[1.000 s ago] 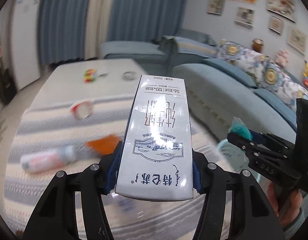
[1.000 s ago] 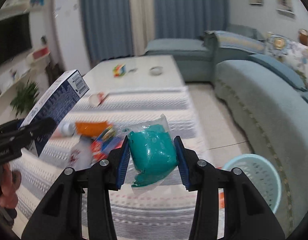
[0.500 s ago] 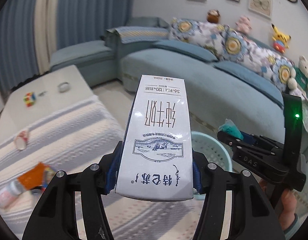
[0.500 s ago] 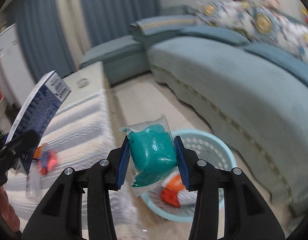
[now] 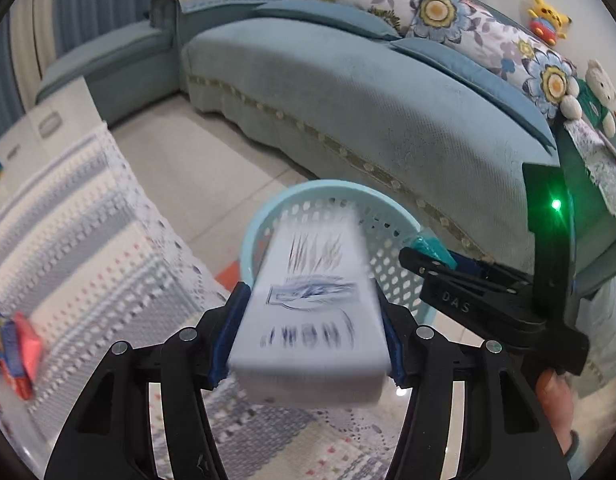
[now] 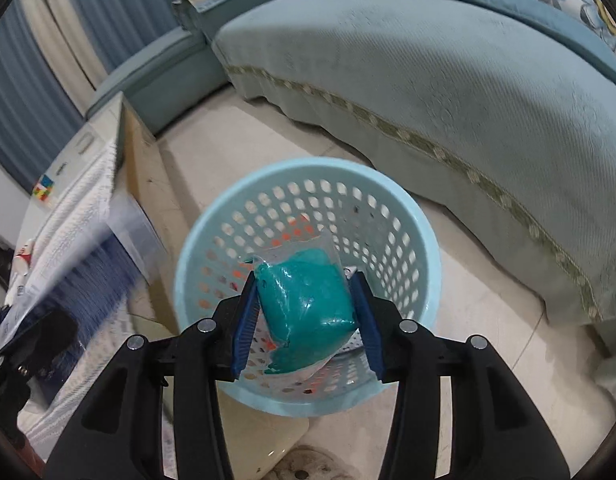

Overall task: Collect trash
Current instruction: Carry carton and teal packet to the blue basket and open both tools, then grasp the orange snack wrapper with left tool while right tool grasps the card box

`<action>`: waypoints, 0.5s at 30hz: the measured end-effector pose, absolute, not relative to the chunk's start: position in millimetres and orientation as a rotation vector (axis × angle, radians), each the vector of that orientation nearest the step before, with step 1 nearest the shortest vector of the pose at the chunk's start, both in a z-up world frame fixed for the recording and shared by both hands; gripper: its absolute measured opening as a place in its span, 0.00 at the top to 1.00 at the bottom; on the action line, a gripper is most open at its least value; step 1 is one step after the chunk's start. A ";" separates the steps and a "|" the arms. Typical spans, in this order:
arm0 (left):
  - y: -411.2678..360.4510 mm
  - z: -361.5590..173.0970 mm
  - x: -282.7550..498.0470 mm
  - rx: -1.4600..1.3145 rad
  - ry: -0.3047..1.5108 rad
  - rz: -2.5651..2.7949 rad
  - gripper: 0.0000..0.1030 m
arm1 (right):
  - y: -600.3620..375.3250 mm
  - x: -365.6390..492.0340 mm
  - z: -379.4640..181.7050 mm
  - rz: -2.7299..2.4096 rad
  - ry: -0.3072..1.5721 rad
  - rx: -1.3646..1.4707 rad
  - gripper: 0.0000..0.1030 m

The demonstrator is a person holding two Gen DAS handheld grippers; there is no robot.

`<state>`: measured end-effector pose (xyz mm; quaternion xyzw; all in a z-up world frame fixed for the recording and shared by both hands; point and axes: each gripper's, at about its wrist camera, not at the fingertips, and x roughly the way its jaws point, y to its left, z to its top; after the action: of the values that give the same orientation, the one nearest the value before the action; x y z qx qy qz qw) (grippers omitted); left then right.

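Observation:
My left gripper (image 5: 308, 336) is shut on a white milk carton (image 5: 311, 312), blurred by motion, its far end over the rim of the light blue basket (image 5: 260, 224). My right gripper (image 6: 306, 320) is shut on a clear bag of teal stuff (image 6: 308, 304), held right above the basket's (image 6: 427, 248) open mouth. Orange and white trash lies at the basket's bottom. The right gripper also shows in the left wrist view (image 5: 431, 252). The carton shows blurred at the left of the right wrist view (image 6: 68, 272).
A blue sofa (image 5: 387, 120) runs behind the basket. A low table with a striped cloth (image 5: 68, 232) stands at the left, with red and orange wrappers (image 5: 16, 344) on it. Tiled floor (image 6: 487, 320) surrounds the basket.
Both grippers have swung from the table towards the floor basket and come down over it. The carton has tilted down towards the basket. Both still hold their items.

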<state>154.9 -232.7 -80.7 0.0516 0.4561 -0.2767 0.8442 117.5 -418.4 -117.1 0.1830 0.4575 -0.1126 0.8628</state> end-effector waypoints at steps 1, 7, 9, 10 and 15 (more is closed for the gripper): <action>-231.2 -82.7 155.9 0.098 0.965 -0.586 0.38 | -419.5 119.4 -120.1 -0.239 0.964 0.391 0.52; -225.9 -83.3 154.8 0.114 0.954 -0.578 0.37 | -424.5 120.1 -127.0 -0.255 0.968 0.419 0.42; -219.1 -82.7 154.3 0.103 0.956 -0.572 0.37 | -423.5 118.6 -127.1 -0.253 0.968 0.423 0.41; -215.1 -82.7 154.2 0.096 0.958 -0.568 0.37 | -421.7 117.6 -126.6 -0.251 0.967 0.422 0.41; -192.3 -78.5 150.1 0.059 0.951 -0.548 0.38 | -406.2 116.5 -116.1 -0.223 0.961 0.390 0.41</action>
<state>150.1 -192.3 -78.5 0.0282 0.4521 -0.2602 0.8527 116.5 -406.2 -116.1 0.1858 0.4582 -0.1065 0.8627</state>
